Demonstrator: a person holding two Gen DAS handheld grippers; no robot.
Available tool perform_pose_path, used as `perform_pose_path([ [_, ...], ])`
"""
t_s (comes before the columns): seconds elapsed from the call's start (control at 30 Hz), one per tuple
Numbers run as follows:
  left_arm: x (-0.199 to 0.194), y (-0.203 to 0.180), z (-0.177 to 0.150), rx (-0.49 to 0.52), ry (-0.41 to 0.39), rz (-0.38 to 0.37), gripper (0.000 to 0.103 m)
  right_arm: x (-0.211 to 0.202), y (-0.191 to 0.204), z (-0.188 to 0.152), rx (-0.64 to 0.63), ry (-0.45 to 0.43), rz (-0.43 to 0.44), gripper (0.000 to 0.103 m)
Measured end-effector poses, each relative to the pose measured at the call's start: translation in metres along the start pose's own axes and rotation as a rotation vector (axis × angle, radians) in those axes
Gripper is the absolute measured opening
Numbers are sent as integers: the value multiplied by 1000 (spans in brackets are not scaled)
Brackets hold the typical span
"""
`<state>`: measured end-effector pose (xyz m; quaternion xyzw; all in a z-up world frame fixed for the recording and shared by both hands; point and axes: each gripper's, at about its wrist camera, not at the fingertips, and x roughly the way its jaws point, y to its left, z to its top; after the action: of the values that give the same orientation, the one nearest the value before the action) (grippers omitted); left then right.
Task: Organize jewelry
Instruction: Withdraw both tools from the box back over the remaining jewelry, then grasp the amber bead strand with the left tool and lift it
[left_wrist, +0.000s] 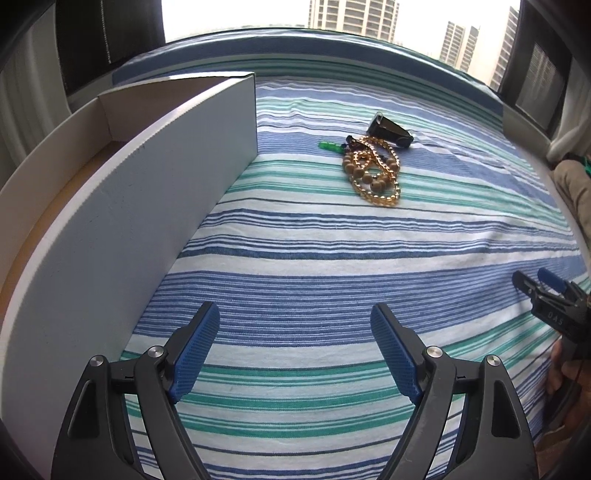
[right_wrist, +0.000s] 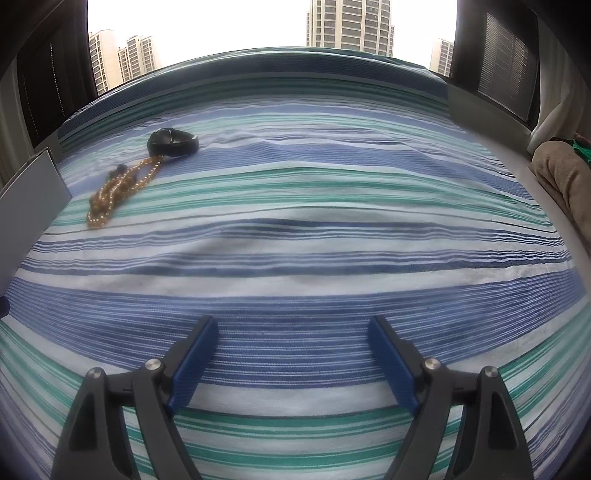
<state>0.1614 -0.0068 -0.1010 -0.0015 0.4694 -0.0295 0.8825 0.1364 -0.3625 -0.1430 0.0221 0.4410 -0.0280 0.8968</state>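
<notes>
A pile of jewelry lies on the striped bedsheet: amber bead strands (left_wrist: 376, 182), a brown wooden bead bracelet (left_wrist: 364, 171), a green piece (left_wrist: 328, 146) and a black wristband (left_wrist: 389, 130). In the right wrist view the amber beads (right_wrist: 122, 192) and the black band (right_wrist: 173, 142) lie far left. A white open box (left_wrist: 122, 192) stands at the left. My left gripper (left_wrist: 295, 354) is open and empty, well short of the pile. My right gripper (right_wrist: 291, 362) is open and empty over the sheet; it also shows in the left wrist view (left_wrist: 535, 282).
The blue, green and white striped sheet (right_wrist: 332, 221) covers the bed. A beige cushion (right_wrist: 565, 177) lies at the right edge. The box's corner (right_wrist: 33, 192) shows at the left. A window with tower blocks is behind.
</notes>
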Motion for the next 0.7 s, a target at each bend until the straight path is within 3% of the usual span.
perform_pose_path([
  [0.17, 1, -5, 8, 17, 24, -18, 85, 0, 0, 0, 0, 0, 0, 85],
  [0.33, 2, -8, 22, 10, 76, -114, 85, 0, 0, 0, 0, 0, 0, 85],
  [0.5, 6, -15, 65, -20, 70, -180, 85, 0, 1, 0, 1, 0, -1, 86],
  [0.7, 47, -49, 116, 57, 65, -185, 81, 0, 2, 0, 1, 0, -1, 86],
])
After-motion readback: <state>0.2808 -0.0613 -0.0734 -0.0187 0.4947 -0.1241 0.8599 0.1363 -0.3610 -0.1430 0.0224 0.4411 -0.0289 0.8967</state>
